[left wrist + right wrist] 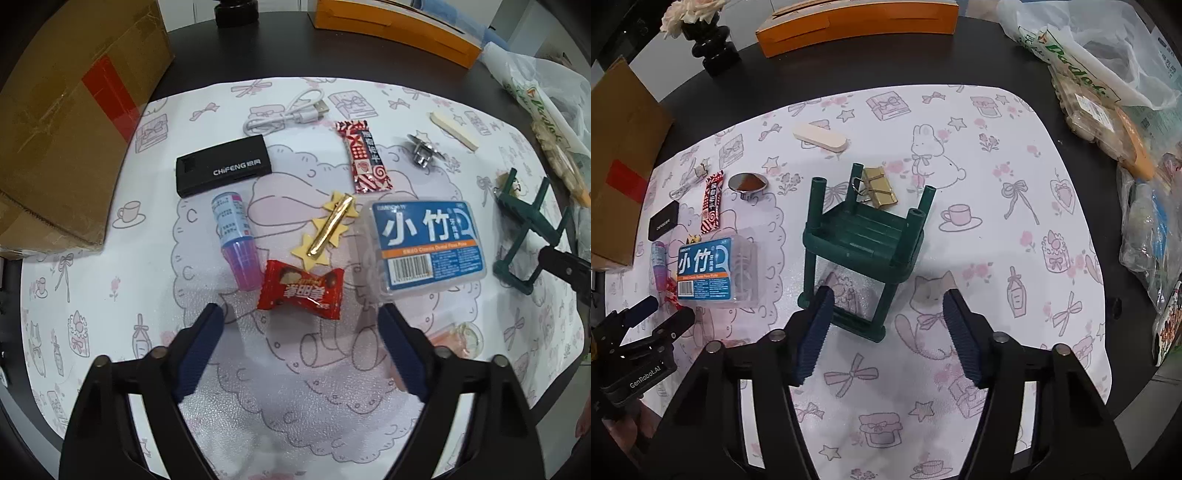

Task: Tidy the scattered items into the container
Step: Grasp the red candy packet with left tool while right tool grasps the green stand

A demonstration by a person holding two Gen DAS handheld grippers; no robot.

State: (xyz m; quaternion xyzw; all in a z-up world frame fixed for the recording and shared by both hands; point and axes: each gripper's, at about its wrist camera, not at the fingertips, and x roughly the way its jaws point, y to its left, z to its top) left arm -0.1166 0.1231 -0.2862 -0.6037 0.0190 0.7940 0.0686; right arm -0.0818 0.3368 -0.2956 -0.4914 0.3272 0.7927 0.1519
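My left gripper (301,310) hangs open just in front of a red candy (301,290), with nothing between its fingers. Behind the candy lie a gold star hair clip (330,227), a purple-capped bottle (236,240), a blue floss box (428,243), a black card reader (223,166), a red snack bar (364,158) and a white cable (288,114). My right gripper (888,295) is open at an overturned green toy stool (864,236), its left fingertip beside one leg. Beyond the stool lie a gold binder clip (881,186), a metal knob (748,182) and a cream file (820,138).
A cardboard box (74,129) stands at the left edge of the patterned mat (110,332). An orange box (857,22) and a black vase (713,48) sit at the back. Plastic bags (1108,92) crowd the right side. The left gripper (668,312) shows at the right wrist view's left edge.
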